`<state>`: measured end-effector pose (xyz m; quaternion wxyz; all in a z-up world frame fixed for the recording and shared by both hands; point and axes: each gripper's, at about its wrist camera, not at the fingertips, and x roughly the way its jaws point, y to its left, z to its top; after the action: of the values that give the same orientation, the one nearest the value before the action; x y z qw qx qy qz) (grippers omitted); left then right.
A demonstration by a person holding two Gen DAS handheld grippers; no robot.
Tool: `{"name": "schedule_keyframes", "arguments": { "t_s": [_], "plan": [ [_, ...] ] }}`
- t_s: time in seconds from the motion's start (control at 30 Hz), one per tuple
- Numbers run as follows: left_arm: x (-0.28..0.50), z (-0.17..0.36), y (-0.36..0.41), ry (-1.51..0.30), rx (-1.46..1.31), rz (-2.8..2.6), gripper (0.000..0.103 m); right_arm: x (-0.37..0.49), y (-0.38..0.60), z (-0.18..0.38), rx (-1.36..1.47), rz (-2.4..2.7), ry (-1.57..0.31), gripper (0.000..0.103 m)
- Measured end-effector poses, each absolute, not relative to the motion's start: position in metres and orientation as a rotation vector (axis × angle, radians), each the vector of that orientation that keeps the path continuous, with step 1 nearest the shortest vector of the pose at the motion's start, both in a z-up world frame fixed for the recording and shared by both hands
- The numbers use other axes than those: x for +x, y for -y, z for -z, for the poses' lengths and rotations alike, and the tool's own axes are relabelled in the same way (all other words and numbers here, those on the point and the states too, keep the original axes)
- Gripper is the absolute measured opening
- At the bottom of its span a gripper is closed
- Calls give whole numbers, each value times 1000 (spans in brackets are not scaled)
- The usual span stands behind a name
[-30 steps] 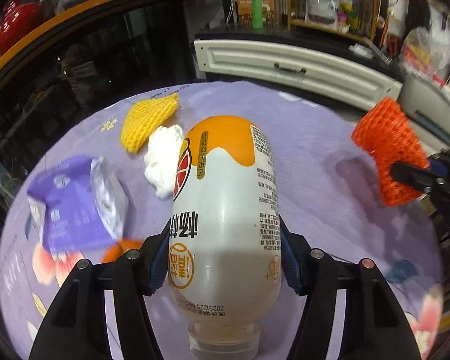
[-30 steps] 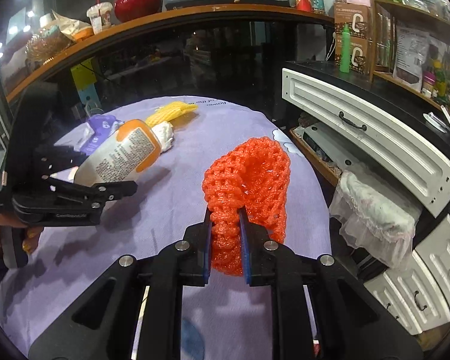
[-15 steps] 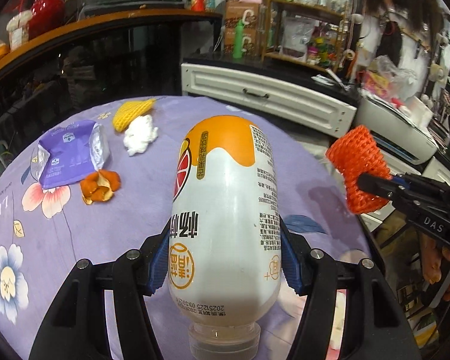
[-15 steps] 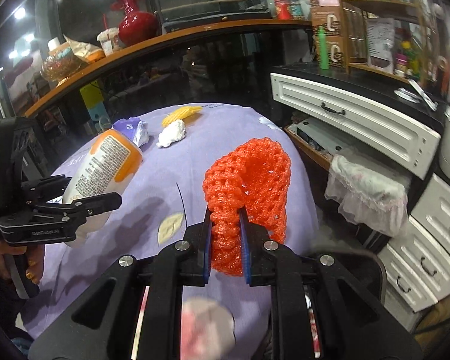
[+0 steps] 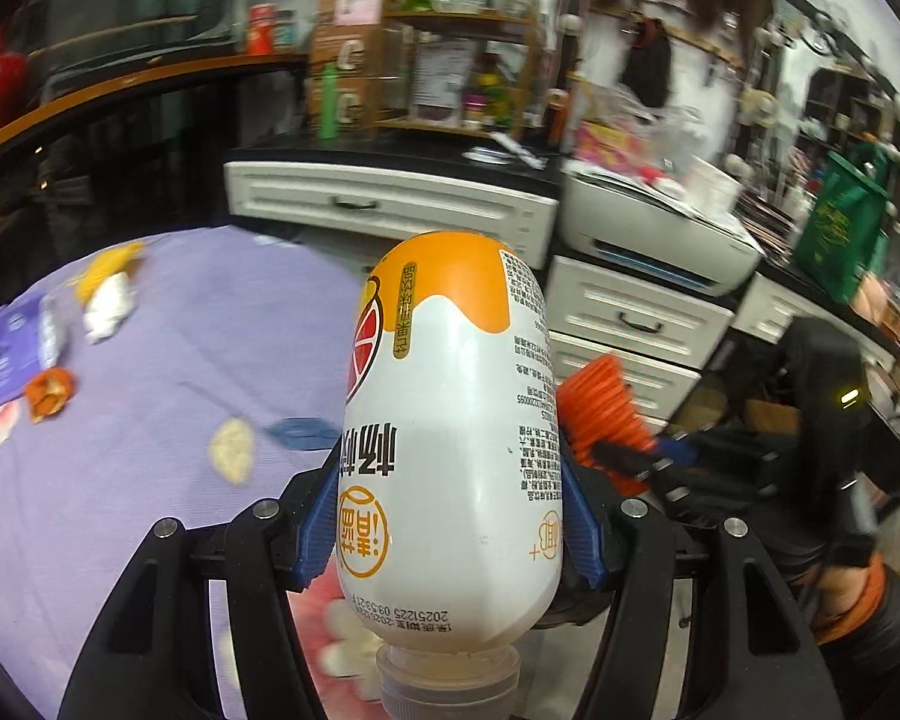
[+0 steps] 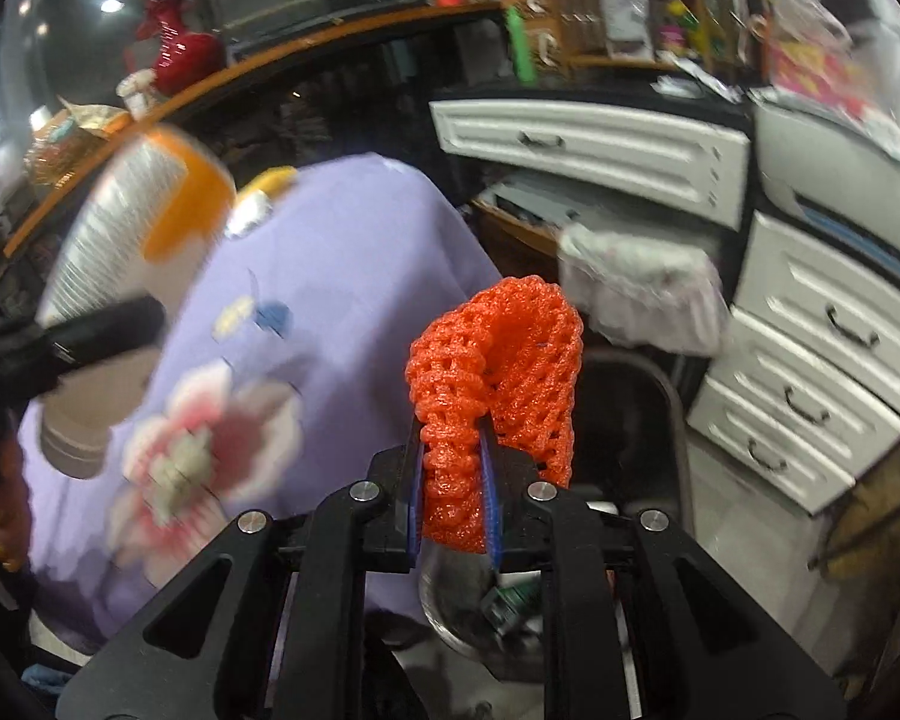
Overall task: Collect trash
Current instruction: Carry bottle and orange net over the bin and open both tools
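Note:
My left gripper [image 5: 449, 531] is shut on a white and orange drink bottle [image 5: 450, 438], held cap toward the camera above the table's near right edge. My right gripper [image 6: 453, 504] is shut on an orange foam net [image 6: 498, 378] and holds it past the table edge, above a dark bin [image 6: 630, 420]. The net also shows in the left wrist view [image 5: 600, 414], and the bottle in the right wrist view [image 6: 132, 228]. On the purple tablecloth [image 5: 180, 348] lie a yellow foam net [image 5: 109, 264], a white tissue wad [image 5: 107, 309], a purple wrapper [image 5: 15, 336] and an orange peel [image 5: 48, 393].
White drawer units [image 6: 810, 360] and a white printer [image 5: 654, 228] stand to the right. A cloth-covered item [image 6: 642, 282] sits by the drawers. A metal bowl with scraps [image 6: 480, 606] lies below my right gripper. Cluttered shelves [image 5: 438, 60] line the back.
Both grippers have swung right and back from the table, keeping their loads. The orange net is now past the table edge over the bin; the table litter has slid to the left.

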<state>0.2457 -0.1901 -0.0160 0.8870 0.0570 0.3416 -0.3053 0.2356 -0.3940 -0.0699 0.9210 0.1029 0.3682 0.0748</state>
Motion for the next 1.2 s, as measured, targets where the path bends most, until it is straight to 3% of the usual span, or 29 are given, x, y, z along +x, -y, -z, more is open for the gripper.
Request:
{"name": "schedule_keyframes", "arguments": {
  "t_s": [0.23, 0.33, 0.4, 0.47, 1.2],
  "plan": [
    [235, 36, 229, -746, 130, 685, 61, 237, 415, 119, 273, -107, -836, 18],
    [231, 44, 240, -758, 143, 687, 61, 241, 424, 140, 331, -95, -868, 31],
    [230, 48, 246, -768, 147, 689, 61, 242, 429, 152, 350, -70, -882, 50],
    [229, 52, 250, -778, 151, 688, 61, 240, 434, 160, 364, -44, -894, 56],
    [224, 118, 322, -913, 304, 738, 61, 153, 512, 100, 378, 178, -738, 58]
  ]
}}
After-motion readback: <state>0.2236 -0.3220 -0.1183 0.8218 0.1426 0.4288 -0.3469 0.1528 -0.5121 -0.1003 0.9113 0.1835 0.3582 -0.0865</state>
